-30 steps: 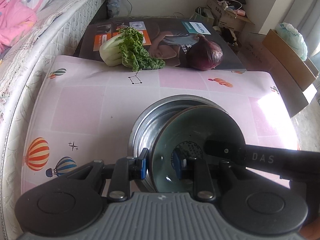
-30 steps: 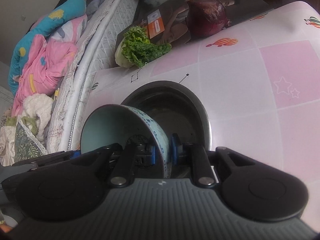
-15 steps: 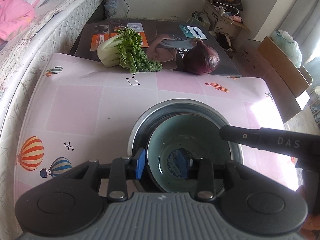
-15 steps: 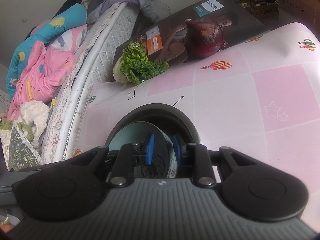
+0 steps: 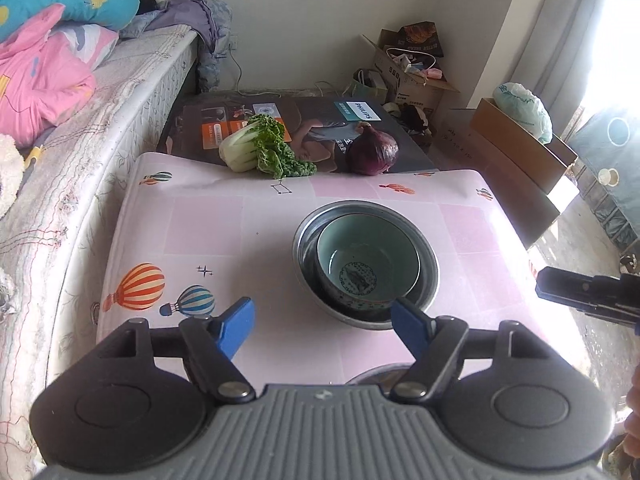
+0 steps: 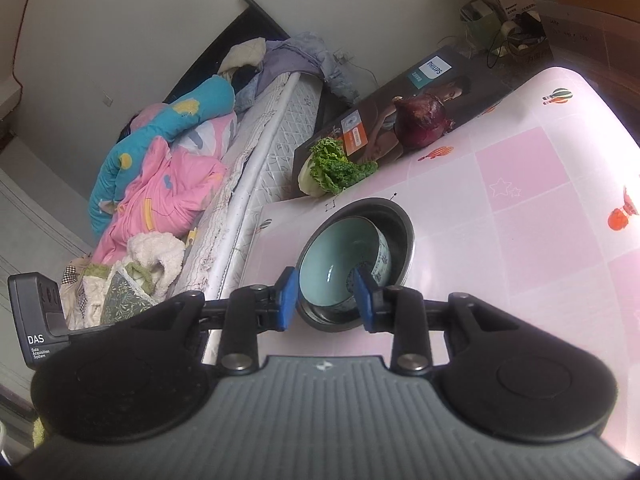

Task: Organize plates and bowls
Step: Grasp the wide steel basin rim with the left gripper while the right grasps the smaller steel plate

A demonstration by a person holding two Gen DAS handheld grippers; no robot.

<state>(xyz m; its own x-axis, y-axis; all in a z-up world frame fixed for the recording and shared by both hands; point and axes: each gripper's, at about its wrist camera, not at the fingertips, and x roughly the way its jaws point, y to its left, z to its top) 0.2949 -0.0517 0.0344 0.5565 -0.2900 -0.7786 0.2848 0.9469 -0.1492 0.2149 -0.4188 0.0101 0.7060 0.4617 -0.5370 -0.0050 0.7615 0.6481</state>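
Observation:
A pale green ceramic bowl (image 5: 368, 264) with a dark print in its bottom sits inside a larger steel bowl (image 5: 428, 256) on the pink table. Both show in the right wrist view, the ceramic bowl (image 6: 340, 264) nested in the steel bowl (image 6: 400, 224). My left gripper (image 5: 323, 326) is open and empty, raised above and in front of the bowls. My right gripper (image 6: 326, 300) is open and empty, above the near rim of the bowls. Part of the right gripper's body (image 5: 588, 292) shows at the right edge of the left wrist view.
A leafy green vegetable (image 5: 260, 148) and a red onion (image 5: 372, 152) lie at the table's far edge against a flat Philips box (image 5: 320, 120). A bed with bedding (image 5: 48, 92) runs along the left. Cardboard boxes (image 5: 516, 148) stand at the right. Another steel rim (image 5: 380, 372) peeks below my left fingers.
Both grippers let go of the bowls, opened wide and pulled back and up. The ceramic bowl went from tilted on the steel bowl's rim to resting inside it.

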